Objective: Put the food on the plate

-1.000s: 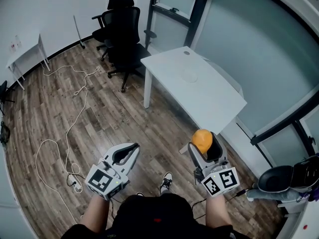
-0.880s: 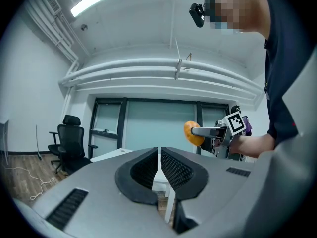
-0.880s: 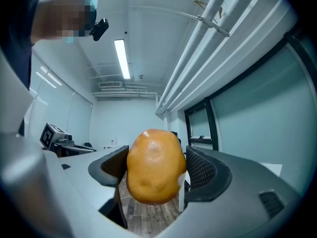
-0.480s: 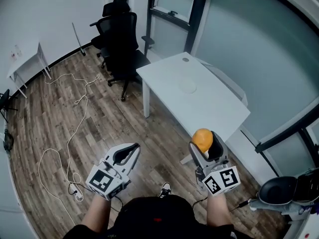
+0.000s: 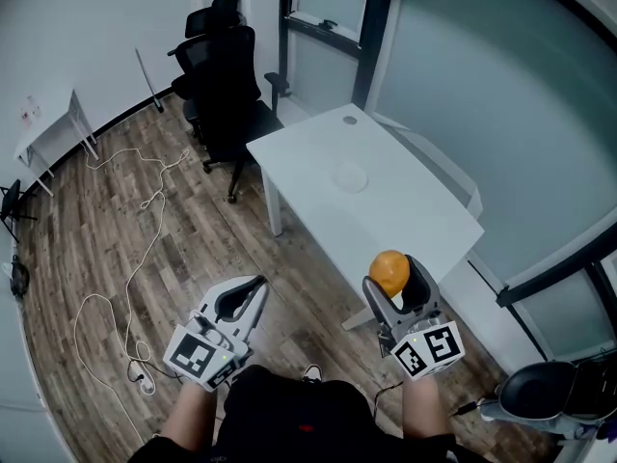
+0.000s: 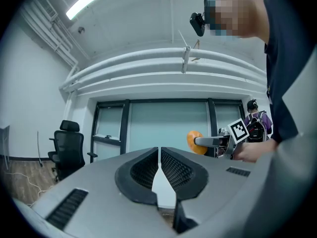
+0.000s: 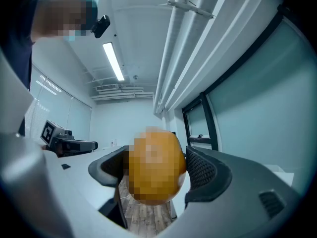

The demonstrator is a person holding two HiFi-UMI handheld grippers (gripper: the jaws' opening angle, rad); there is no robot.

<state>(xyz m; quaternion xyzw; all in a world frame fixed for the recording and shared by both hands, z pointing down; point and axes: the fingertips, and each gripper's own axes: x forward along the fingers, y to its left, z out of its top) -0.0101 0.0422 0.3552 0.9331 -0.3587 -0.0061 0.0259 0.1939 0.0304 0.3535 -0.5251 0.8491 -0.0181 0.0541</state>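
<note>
An orange (image 5: 389, 271) sits high between the fingers of my right gripper (image 5: 393, 274), which is shut on it, held over the wood floor just short of the white table (image 5: 405, 220). A pale round plate (image 5: 350, 175) lies near the table's middle, faint against the top. My left gripper (image 5: 258, 285) is shut with nothing in it, level with the right one and to its left. The right gripper view shows the orange (image 7: 156, 165) filling the gap between the jaws. In the left gripper view the jaws meet and the orange (image 6: 193, 142) shows off to the right.
Black office chairs (image 5: 224, 75) stand past the table's far left corner. A white cable (image 5: 145, 220) trails over the floor at left, and a small white side table (image 5: 48, 114) is by the wall. A glass wall runs behind the table. A dark chair base (image 5: 540, 389) is at lower right.
The table has drawn nearer and shifted left in the head view as I step toward it. Both grippers keep the same pose, the orange still held.
</note>
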